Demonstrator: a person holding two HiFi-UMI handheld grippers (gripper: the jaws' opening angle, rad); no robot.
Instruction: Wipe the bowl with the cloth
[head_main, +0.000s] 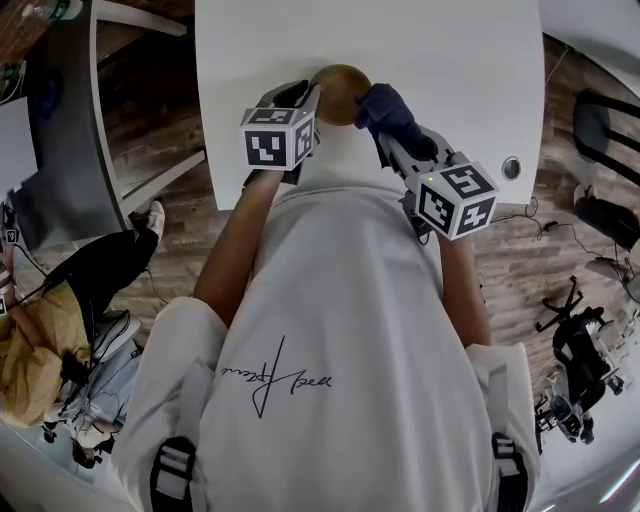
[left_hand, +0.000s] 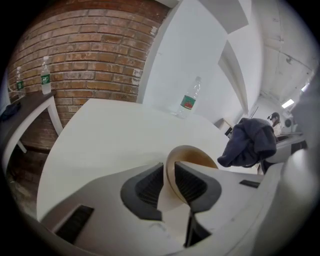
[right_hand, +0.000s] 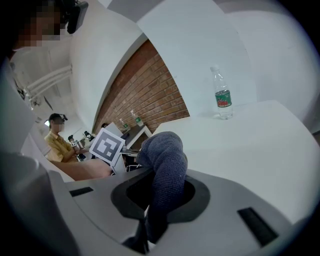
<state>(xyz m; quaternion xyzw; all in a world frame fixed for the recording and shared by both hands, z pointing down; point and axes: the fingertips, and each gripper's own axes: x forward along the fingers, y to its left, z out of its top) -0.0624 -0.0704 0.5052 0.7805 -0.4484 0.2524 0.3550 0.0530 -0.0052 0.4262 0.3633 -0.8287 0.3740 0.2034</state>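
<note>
My left gripper (left_hand: 170, 182) is shut on the rim of a tan wooden bowl (left_hand: 192, 157), which it holds tipped on edge above the white table (left_hand: 100, 135). In the head view the bowl (head_main: 340, 92) sits between the two grippers near the table's front edge. My right gripper (right_hand: 161, 192) is shut on a dark blue cloth (right_hand: 165, 165), whose bunched end rises out of the jaws. From the head view the cloth (head_main: 388, 110) hangs just right of the bowl, close to its rim. The left gripper (head_main: 305, 105) is at the bowl's left side.
A plastic water bottle (left_hand: 189, 99) stands at the table's far side, also seen as the bottle (right_hand: 222, 95) in the right gripper view. A dark side table (left_hand: 25, 107) with two bottles stands by the brick wall. A seated person (head_main: 50, 330) is to the left on the floor side.
</note>
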